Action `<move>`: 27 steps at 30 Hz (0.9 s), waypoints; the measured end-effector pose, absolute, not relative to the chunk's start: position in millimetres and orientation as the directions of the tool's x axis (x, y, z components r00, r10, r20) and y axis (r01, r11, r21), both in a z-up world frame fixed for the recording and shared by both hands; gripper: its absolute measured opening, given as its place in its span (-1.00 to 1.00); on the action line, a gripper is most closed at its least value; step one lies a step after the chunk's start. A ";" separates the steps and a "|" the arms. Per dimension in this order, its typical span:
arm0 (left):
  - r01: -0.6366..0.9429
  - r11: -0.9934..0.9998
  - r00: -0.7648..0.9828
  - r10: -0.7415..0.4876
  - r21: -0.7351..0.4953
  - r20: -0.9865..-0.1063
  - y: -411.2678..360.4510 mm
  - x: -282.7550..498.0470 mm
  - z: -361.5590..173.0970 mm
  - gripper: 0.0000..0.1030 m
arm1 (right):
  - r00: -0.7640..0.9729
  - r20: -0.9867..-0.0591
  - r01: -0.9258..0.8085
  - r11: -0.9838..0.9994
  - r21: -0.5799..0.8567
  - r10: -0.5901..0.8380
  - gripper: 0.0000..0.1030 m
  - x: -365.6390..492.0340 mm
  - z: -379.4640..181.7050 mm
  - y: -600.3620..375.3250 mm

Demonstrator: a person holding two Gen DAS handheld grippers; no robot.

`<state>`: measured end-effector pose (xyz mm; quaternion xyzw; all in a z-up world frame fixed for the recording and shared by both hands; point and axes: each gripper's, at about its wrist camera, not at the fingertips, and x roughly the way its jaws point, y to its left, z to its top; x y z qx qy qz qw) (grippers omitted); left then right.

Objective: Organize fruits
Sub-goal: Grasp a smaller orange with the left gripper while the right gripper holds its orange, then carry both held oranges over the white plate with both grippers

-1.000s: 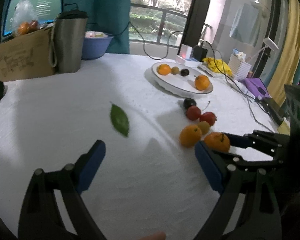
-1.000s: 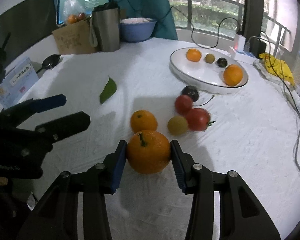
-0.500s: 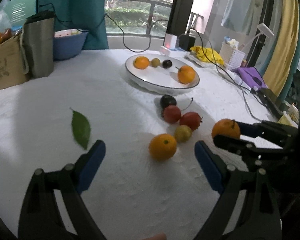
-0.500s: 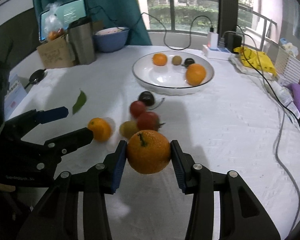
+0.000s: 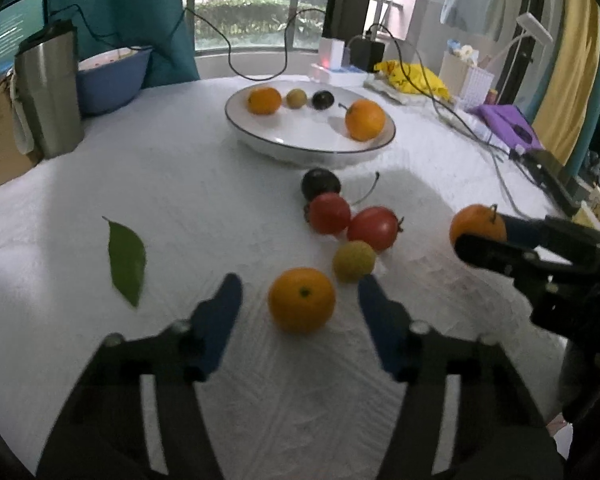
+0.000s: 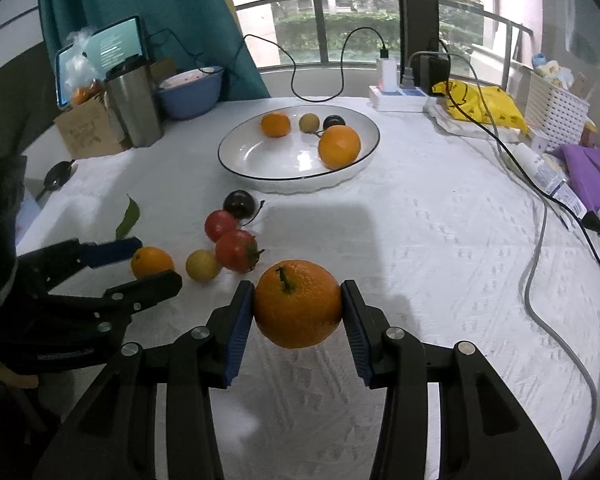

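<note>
My right gripper [image 6: 298, 308] is shut on a large stemmed orange [image 6: 298, 304] and holds it above the white tablecloth. My left gripper [image 5: 299, 284] points down at a smaller orange [image 5: 302, 300] lying on the cloth. Its jaws are closing, and a gap shows between the orange and each blue pad. Just beyond lie a yellow-green fruit [image 5: 354, 261], two red tomatoes [image 5: 329, 213], and a dark plum [image 5: 320, 184]. Further back, the white plate [image 5: 260, 142] holds two oranges, a small yellow-green fruit and a dark one.
A green leaf [image 5: 127, 260] lies left of the fruit. A steel tumbler [image 5: 48, 92], a blue bowl [image 5: 108, 76] and a cardboard box stand at the back left. Cables [image 6: 540, 216], a power strip [image 6: 400, 94], a yellow bag and a white basket sit along the right.
The left jaws have narrowed around the small orange as the left gripper moved up to it. The right gripper has carried its orange up and away from the fruit cluster.
</note>
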<state>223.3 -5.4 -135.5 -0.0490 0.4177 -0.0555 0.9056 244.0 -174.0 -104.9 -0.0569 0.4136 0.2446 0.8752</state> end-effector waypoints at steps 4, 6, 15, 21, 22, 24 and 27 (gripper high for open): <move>0.078 0.989 0.629 -0.146 -0.125 -0.764 -9.6 225.0 -138.3 -0.31 | 0.539 -0.751 -0.473 0.875 0.105 0.381 -0.10 245.2 -105.0 -175.1; 0.082 0.988 0.627 -0.150 -0.127 -0.764 -9.9 225.2 -138.6 -0.32 | 0.539 -0.751 -0.473 0.875 0.105 0.381 -0.10 245.8 -104.9 -175.0; 0.086 0.987 0.636 -0.157 -0.133 -0.756 -8.7 220.9 -134.3 -0.33 | 0.552 -0.744 -0.473 0.876 0.092 0.377 -0.10 244.2 -96.5 -172.8; 0.088 0.987 0.658 -0.160 -0.136 -0.736 -5.4 214.7 -119.9 -0.33 | 0.571 -0.728 -0.479 0.874 0.080 0.379 -0.10 240.4 -81.5 -170.8; 0.089 0.987 0.662 -0.161 -0.136 -0.732 -4.9 214.0 -117.0 -0.33 | 0.574 -0.726 -0.480 0.874 0.077 0.380 -0.10 239.7 -79.1 -170.0; 0.090 0.987 0.673 -0.159 -0.134 -0.722 -3.4 213.0 -108.9 -0.33 | 0.580 -0.720 -0.484 0.872 0.073 0.382 -0.10 239.1 -72.4 -168.6; 0.089 0.987 0.690 -0.157 -0.132 -0.707 -1.6 212.7 -97.3 -0.33 | 0.591 -0.709 -0.486 0.871 0.068 0.385 -0.10 238.3 -62.8 -167.7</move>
